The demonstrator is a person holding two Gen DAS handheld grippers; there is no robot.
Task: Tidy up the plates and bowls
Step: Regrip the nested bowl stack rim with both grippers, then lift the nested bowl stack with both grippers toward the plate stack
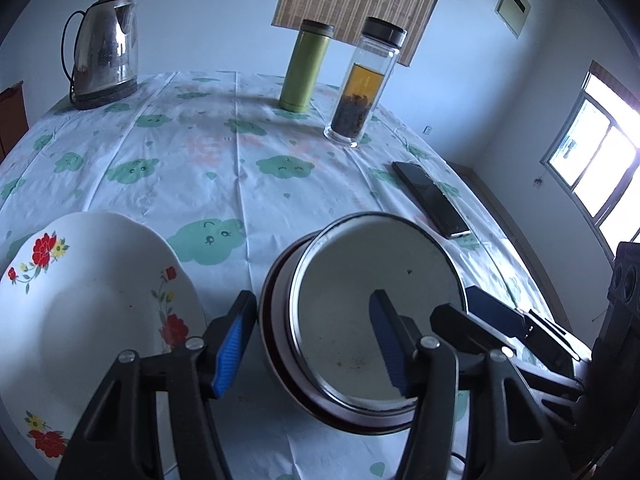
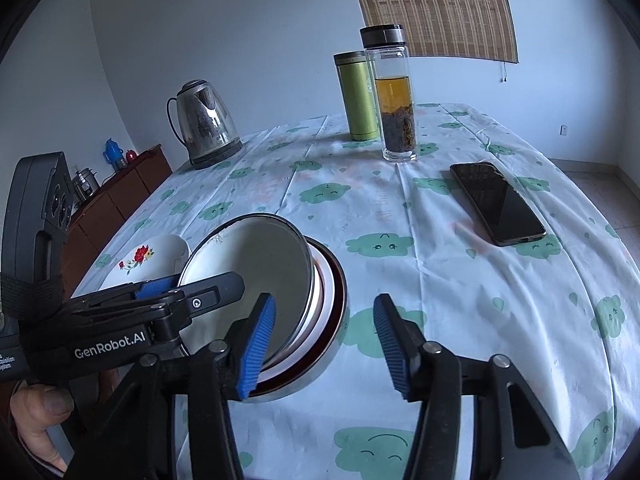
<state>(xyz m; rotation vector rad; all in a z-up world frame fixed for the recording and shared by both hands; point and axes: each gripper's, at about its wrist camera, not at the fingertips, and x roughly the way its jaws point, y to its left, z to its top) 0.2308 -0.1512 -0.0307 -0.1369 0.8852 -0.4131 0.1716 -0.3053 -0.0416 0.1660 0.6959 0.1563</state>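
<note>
Right wrist view reads "GenRobot.AI" on the left gripper (image 2: 168, 288), half-open astride the bowl's (image 2: 256, 276) rim; right gripper (image 2: 324, 340) gapes empty.

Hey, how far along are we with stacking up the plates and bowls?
Partly done: the steel-rimmed bowl sits tilted in the red-rimmed dishes, not yet seated. In hand: the left claw straddles its rim; the right claw is open beside them. Left: the flowered plate lies apart on the tablecloth.

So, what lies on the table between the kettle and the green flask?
Nothing: between the kettle and the green flask only bare tablecloth shows, in both wrist views.
</note>
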